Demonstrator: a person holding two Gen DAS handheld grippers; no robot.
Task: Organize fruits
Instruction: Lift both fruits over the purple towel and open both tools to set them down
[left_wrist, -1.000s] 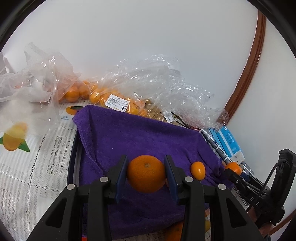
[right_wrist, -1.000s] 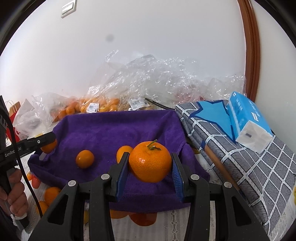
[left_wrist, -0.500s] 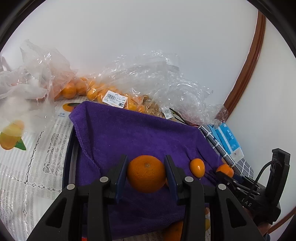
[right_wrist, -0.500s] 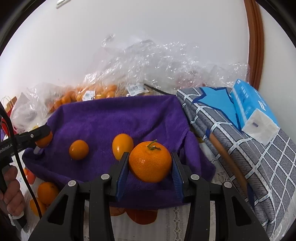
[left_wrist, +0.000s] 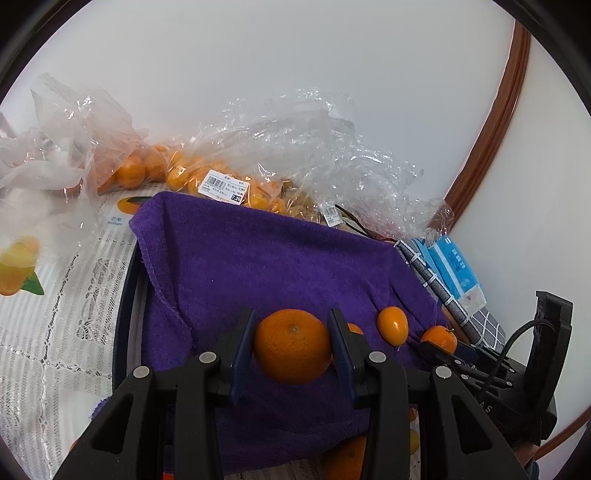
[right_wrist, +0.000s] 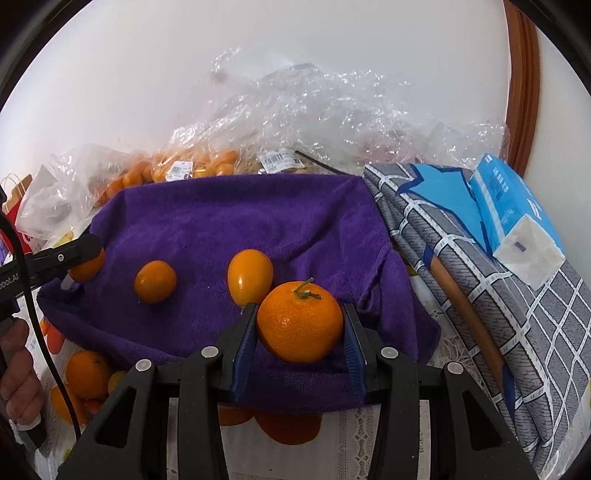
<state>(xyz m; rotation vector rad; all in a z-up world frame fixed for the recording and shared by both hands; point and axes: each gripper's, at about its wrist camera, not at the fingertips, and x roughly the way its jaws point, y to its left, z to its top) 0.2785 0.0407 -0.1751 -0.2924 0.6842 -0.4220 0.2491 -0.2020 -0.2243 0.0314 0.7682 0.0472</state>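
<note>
Purple towel (right_wrist: 236, 218) underneath; right gripper (right_wrist: 300, 332) pinching stemmed mandarin (right_wrist: 300, 322), left gripper (left_wrist: 291, 345) pinching stemless orange (left_wrist: 291, 346).

Each tool, the left tool (left_wrist: 291, 345) and the right tool (right_wrist: 299, 326), is showing black plastic arms with silver screws and blue pads. At nine o'clock in the right view, a black cable (right_wrist: 35, 321) is trailing past white lettering.
</note>
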